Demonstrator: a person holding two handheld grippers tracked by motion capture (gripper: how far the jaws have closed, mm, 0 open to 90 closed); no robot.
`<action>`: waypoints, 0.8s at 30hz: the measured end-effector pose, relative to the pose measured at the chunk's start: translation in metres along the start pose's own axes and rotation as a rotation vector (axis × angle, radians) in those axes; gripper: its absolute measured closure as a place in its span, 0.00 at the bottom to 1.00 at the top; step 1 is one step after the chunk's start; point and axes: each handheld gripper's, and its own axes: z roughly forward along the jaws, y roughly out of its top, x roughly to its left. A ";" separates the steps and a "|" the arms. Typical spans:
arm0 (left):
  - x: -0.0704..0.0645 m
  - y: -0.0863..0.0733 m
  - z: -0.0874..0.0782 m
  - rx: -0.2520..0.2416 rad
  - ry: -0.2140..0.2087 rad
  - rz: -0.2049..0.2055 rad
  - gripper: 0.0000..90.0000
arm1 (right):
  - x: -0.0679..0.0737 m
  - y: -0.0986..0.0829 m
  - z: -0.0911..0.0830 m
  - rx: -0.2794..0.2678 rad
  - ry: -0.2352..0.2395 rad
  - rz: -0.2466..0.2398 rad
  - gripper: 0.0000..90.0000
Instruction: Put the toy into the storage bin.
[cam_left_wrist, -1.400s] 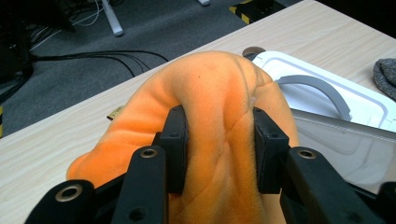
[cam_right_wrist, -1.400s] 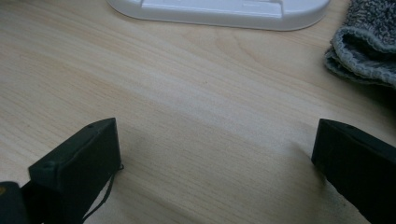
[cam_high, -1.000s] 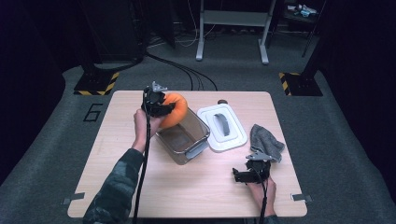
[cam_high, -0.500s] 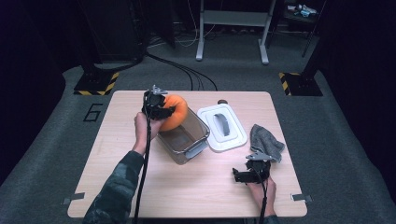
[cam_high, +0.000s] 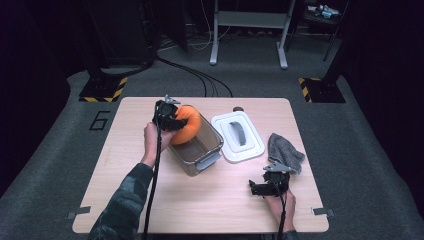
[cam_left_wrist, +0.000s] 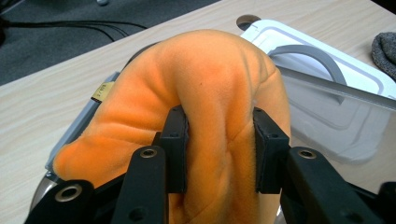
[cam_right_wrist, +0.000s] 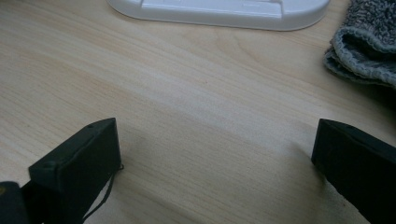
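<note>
Plush (cam_left_wrist: 205, 93) was pinched between the left gripper (cam_high: 169, 116) jaws over the bin (cam_high: 196, 148) — snagging on the rim was judged likely; right gripper (cam_high: 265, 187) was held wide open, empty.

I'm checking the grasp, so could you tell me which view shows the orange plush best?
The left gripper view: the plush sits close up, pinched between the left gripper. The high view shows it small over the bin.

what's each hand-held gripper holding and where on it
Left hand-held gripper pinches a fold of the orange plush toy. Right hand-held gripper holds nothing, jaws open.
</note>
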 end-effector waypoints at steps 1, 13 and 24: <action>0.000 0.000 0.000 0.000 0.000 0.000 0.70 | 0.000 0.000 0.000 0.000 0.000 0.000 0.00; -0.001 -0.006 0.017 0.093 0.005 0.011 0.65 | 0.000 0.000 0.000 0.000 0.000 0.000 0.00; -0.001 -0.006 0.024 0.145 0.003 0.017 0.56 | 0.000 0.000 0.000 0.000 0.000 0.000 0.00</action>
